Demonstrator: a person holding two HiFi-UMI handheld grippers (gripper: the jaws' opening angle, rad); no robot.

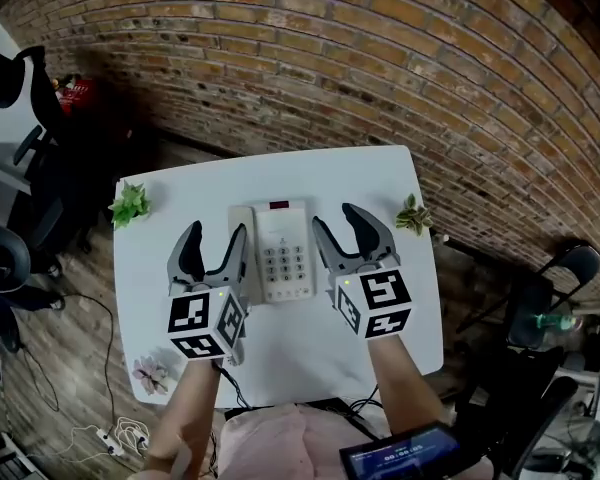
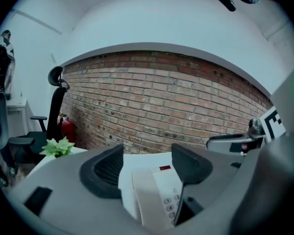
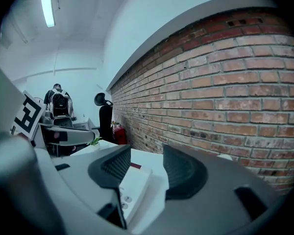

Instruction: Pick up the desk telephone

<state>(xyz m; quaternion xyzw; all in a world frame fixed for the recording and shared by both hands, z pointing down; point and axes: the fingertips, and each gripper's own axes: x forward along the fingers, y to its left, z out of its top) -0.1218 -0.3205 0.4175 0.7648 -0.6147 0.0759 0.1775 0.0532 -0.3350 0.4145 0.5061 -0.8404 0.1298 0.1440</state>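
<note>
The white desk telephone (image 1: 283, 251) lies in the middle of the white table (image 1: 180, 193), with its handset (image 1: 242, 256) on its left side and the keypad facing up. My left gripper (image 1: 216, 234) hovers open at the phone's left edge, its right finger over the handset. In the left gripper view the handset (image 2: 146, 195) shows between the open jaws (image 2: 147, 163), untouched. My right gripper (image 1: 338, 220) stands open at the phone's right edge. In the right gripper view the phone's corner (image 3: 132, 185) lies under the left jaw of this gripper (image 3: 147, 170).
Small green plants stand at the table's left edge (image 1: 130, 205) and right edge (image 1: 413, 215), and a pinkish succulent (image 1: 150, 375) at the near left corner. A brick wall (image 1: 380, 58) runs behind. Office chairs (image 1: 20, 98) stand left, another chair (image 1: 570, 263) right.
</note>
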